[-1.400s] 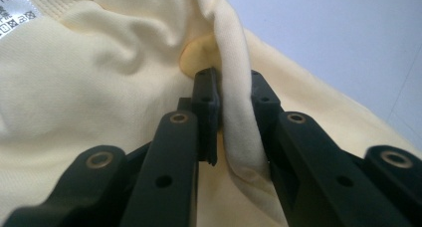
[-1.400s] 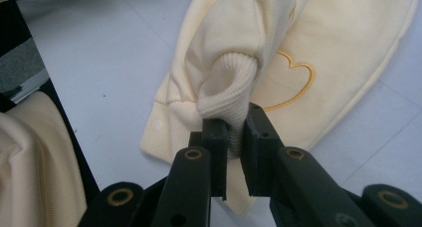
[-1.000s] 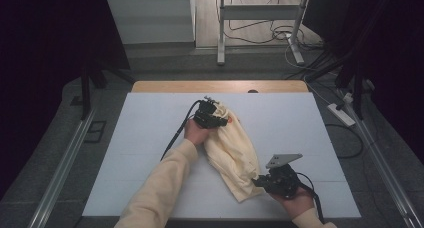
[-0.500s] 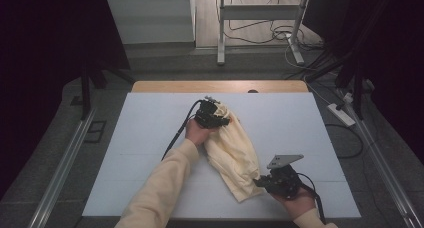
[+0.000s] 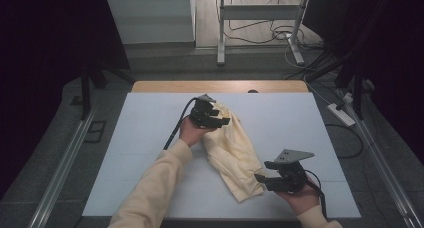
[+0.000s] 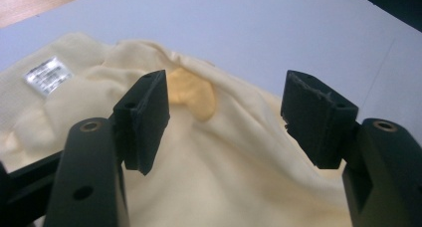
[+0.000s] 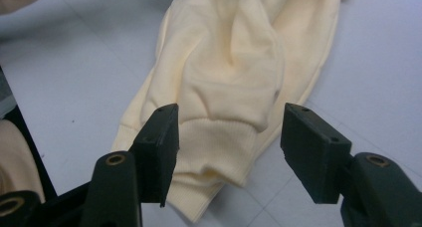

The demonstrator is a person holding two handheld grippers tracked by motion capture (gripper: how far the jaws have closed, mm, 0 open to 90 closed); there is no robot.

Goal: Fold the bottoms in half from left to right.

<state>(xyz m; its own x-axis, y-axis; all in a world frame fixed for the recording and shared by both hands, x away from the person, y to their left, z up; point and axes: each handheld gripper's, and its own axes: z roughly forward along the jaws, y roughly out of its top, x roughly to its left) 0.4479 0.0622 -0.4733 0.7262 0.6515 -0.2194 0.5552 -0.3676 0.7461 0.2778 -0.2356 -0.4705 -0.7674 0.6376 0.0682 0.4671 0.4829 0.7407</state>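
Note:
A pale yellow sweatshirt [image 5: 235, 153] lies bunched in a diagonal strip on the white table [image 5: 140, 138]. My left gripper [image 5: 222, 119] hovers open over its far end, where the neck opening and a small white label [image 6: 47, 75] face up in the left gripper view. Yellow fabric [image 6: 224, 157] lies below and between those jaws. My right gripper [image 5: 261, 180] stands open at the near end, its jaws set either side of the ribbed hem [image 7: 214, 147] without touching it.
A wooden strip [image 5: 220, 86] edges the table's far side. Metal rails [image 5: 60, 168] run along both sides. Beyond the table are a stand's legs and loose cables [image 5: 260, 33] on the floor, with a power strip [image 5: 341, 114] at the right.
The right gripper has shifted slightly toward the near end of the sweatshirt. The left gripper and the garment have barely moved.

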